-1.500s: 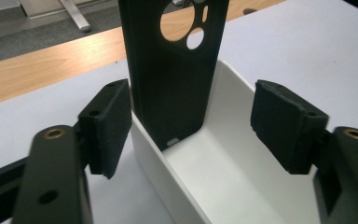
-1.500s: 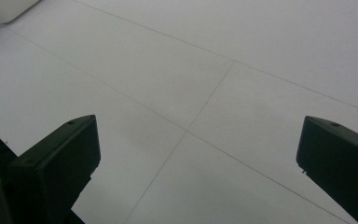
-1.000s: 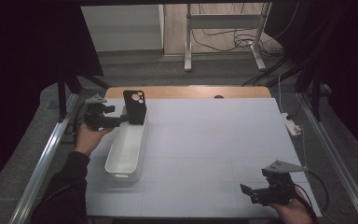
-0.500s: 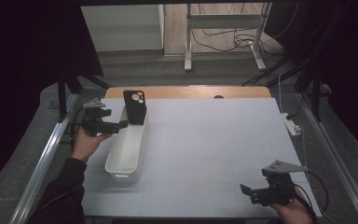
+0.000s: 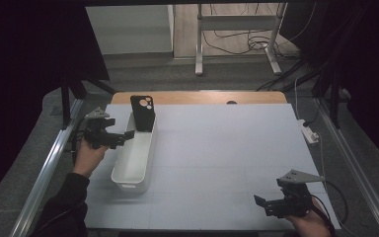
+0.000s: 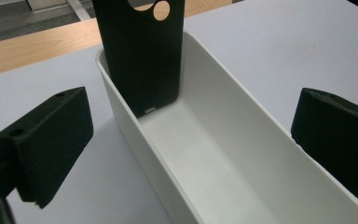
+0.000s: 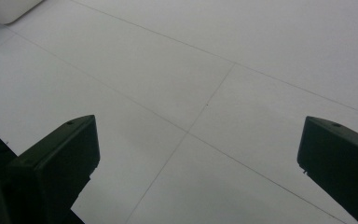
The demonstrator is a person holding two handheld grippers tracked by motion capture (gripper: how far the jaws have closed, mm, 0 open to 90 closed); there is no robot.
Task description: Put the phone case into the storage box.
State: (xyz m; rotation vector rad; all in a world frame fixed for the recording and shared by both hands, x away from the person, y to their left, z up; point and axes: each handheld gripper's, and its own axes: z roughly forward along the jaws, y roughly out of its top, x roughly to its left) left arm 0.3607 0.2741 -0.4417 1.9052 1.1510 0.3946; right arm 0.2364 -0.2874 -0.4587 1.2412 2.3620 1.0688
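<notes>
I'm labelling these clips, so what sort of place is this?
Probably a lab or workshop recording bench, not a home: a white-covered table in a metal frame, loose cables on the floor behind, dark curtains at the sides.

**The table and what rests on it**

We see a table (image 5: 217, 148) with a pale grey-white cover marked by thin seam lines; at the far edge a strip of bare wood (image 5: 197, 97) stays uncovered. On the left part of the cover lies a long white tray (image 5: 134, 160), with its length running away from the person. We also notice a small dark spot (image 5: 232, 102) on the wooden strip, too small for us to identify. The other parts of the cover are bare
</notes>
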